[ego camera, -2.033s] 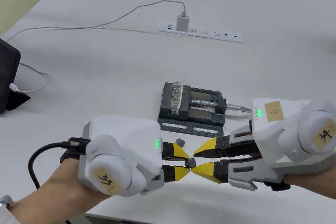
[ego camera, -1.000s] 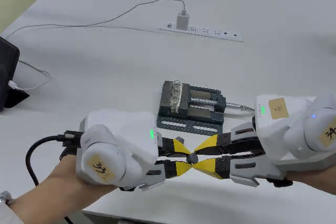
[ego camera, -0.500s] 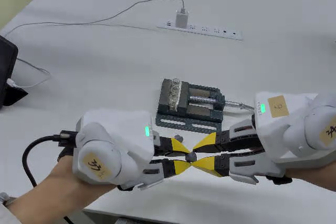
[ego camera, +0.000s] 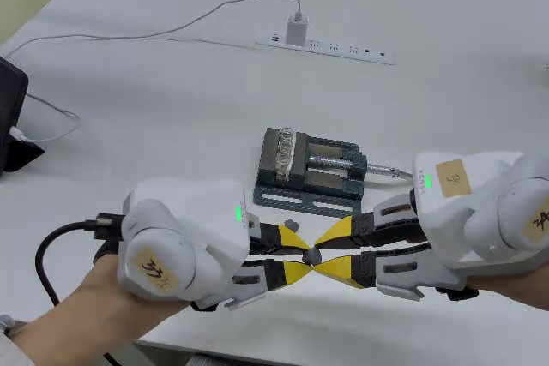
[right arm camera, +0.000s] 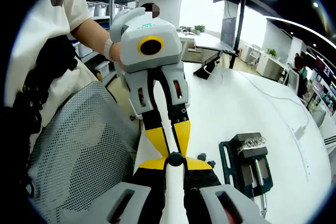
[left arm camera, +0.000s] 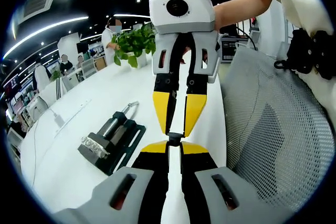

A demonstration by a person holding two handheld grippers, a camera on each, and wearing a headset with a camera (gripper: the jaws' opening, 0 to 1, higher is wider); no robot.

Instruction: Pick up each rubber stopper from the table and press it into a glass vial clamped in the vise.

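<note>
Risk 1: rubber stopper (ego camera: 312, 256) is pinched tip-to-tip btw both grippers on the person's side of the vise (ego camera: 313, 176). It looks lifted clear of the table (ego camera: 171, 109), near the front edge. If one side lets go before the other has a firm bite, the stopper prob. pops out, then rolls or drops off the edge. Risk 2: small, rubbery part held only at the very tips, so it may twist in the pinch, arrive cocked at a vial mouth and not seat. Risk 3: glass vials (ego camera: 286, 147) stand in a row in the vise jaws, at the end away from the screw handle. An off-axis push could chip a rim or tilt one in the clamp. Risk 4: spare stopper (ego camera: 290, 226) lies on the table btw the held one and the vise base. A low sweep could knock it away. Grip: the left gripper (ego camera: 302, 257) has its jaws drawn in to approx. stopper width, tips on the stopper. The right gripper (ego camera: 324, 256) is the same, narrow gap, tips on it from the opposite side. Both look clenched on it; which one carries the load, can't tell.
</note>
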